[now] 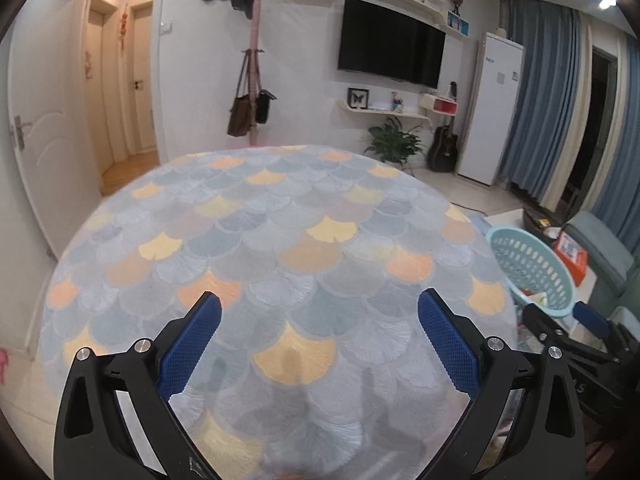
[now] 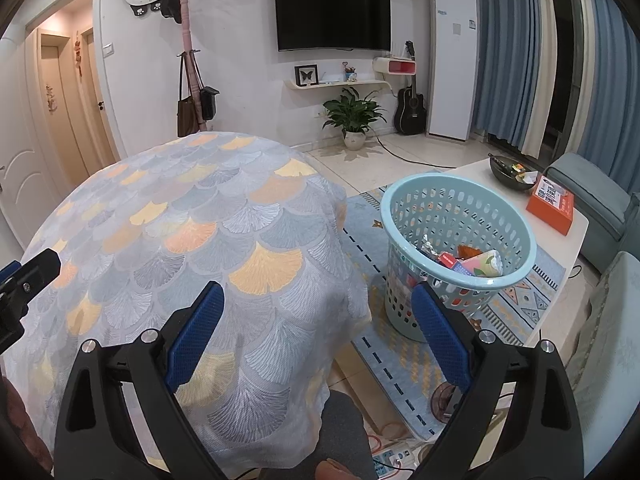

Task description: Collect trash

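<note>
A round table with a fan-pattern cloth (image 1: 280, 240) fills the left wrist view; no trash shows on it. My left gripper (image 1: 319, 310) hovers over the near part of the table, open and empty. A light blue basket (image 2: 456, 248) stands on the floor to the right of the table and holds several wrappers and packets (image 2: 472, 262). My right gripper (image 2: 318, 304) is open and empty, above the table's right edge (image 2: 344, 240), left of the basket. The basket rim also shows in the left wrist view (image 1: 532, 268), with the right gripper's body (image 1: 568, 340) before it.
A white low table (image 2: 520, 220) behind the basket carries an orange box (image 2: 552, 204) and a dark bowl (image 2: 510, 174). A grey-blue sofa (image 2: 600, 208) is at the right. A patterned rug (image 2: 400, 344) and a power strip (image 2: 394, 460) lie on the floor. A plant (image 2: 354, 118) and guitar (image 2: 410, 108) stand by the wall.
</note>
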### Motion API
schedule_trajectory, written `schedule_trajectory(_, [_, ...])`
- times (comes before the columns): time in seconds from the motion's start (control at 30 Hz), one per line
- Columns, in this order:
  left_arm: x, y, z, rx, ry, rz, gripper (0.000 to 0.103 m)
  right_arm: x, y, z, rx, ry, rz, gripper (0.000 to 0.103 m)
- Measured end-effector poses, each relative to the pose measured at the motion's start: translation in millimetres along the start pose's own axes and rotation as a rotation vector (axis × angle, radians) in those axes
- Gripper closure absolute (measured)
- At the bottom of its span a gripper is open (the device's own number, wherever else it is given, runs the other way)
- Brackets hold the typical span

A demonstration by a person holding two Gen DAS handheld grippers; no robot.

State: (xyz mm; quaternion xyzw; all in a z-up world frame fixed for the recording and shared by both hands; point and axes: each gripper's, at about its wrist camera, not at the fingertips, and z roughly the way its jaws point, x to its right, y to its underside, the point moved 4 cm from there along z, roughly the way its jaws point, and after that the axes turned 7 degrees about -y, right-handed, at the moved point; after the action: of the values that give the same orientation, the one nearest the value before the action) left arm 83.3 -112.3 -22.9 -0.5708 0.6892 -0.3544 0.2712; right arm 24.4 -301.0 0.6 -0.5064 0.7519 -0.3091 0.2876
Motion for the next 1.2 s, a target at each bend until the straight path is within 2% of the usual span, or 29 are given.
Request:
schedule_trajectory(0.07, [-1.8, 0.5, -0.2, -0.006, 0.016, -0.027, 0.007, -0.2, 0.5, -0.1, 0.001, 0.0, -0.001, 0.013])
schedule_trajectory(0.2, [-6.8, -1.1, -13.6, 0.09, -0.052, -0.053, 0.007, 0.7, 1.2, -0.4, 0.003, 0.003, 0.0, 0.013])
schedule_trajectory(0.27, [-4.9, -3.1, -19.9, 0.12, -0.06, -0.045, 0.007, 1.1, 1.6, -0.5, 0.002, 0.001, 0.003, 0.013])
schedule_trajectory(0.4, [-2.3, -5.6, -20.1, 0.105, -0.03, -0.036, 0.007, -0.9, 1.8, -0.4, 0.004, -0.003, -0.003, 0.013])
schedule_trajectory(0.8, [1.2, -3.8, -20.4, 0.09, -0.026, -0.012, 0.007, 2.3, 2.3, -3.1, 0.005, -0.006, 0.0, 0.013])
schedule_trajectory(0.97, [3.2, -1.9, -19.6, 0.064, -0.001, -0.013, 0.007, 2.2, 2.4, -3.0, 0.006, -0.007, 0.0, 0.013])
schedule_trajectory(1.2, [5.0, -0.6, -21.2, 0.072, 0.001, 0.0, 0.007, 1.7, 2.1, -2.5, 0.004, -0.006, 0.002, 0.013])
